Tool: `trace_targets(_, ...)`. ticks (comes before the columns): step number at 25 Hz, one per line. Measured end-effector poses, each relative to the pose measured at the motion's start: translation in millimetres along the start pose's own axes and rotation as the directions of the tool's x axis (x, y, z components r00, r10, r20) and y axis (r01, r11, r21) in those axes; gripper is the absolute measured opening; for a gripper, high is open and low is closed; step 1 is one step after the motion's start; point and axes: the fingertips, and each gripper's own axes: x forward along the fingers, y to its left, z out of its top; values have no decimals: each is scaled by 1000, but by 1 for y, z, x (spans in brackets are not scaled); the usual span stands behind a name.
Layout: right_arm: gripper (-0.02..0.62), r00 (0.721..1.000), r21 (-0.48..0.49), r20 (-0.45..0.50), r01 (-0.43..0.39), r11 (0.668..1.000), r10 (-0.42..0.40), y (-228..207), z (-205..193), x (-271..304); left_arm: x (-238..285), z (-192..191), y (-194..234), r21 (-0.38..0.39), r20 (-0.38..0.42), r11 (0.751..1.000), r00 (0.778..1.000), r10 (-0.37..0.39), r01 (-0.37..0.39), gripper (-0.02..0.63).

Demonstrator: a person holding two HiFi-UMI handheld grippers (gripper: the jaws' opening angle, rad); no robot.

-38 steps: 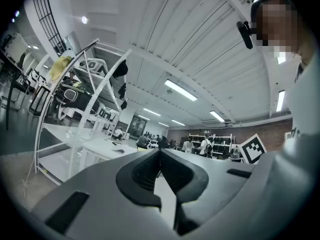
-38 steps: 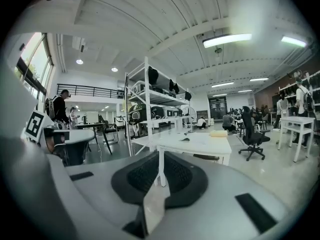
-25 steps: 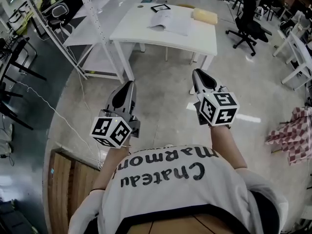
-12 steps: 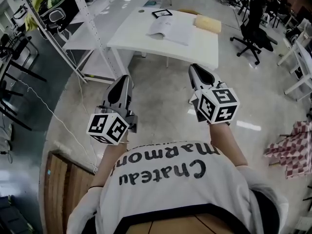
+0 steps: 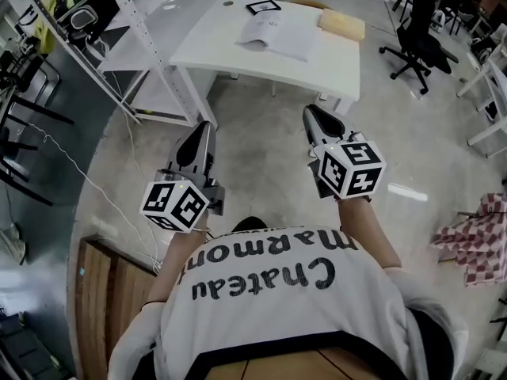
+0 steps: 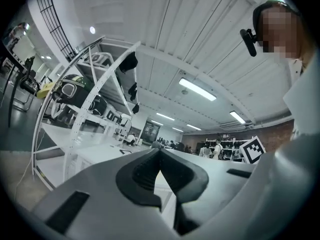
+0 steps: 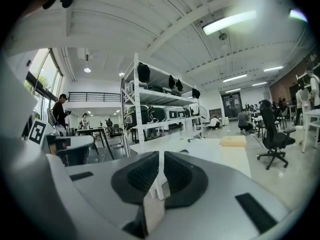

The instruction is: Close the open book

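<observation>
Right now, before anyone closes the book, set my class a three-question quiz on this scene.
1. True or false: the open book lies on the white table.
2. The right gripper is: A) shut and empty, B) shut on the book, C) wide open.
3. In the head view, what seat stands on the floor to the right of the table?

Key: 1 true; 2 A; 3 a black office chair.
</observation>
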Motion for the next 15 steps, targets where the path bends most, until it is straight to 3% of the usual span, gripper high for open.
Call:
trace_targets(7,48,996,113,-90,-10,994,20,-3,-41,14,8,-30,7,-46,-79,999,997,-17,13,23)
trace_targets(15,48,991,144,-131,21,989,-2,-14,-50,65,47,-43,52,-69,-119,997,992,-41,33,23)
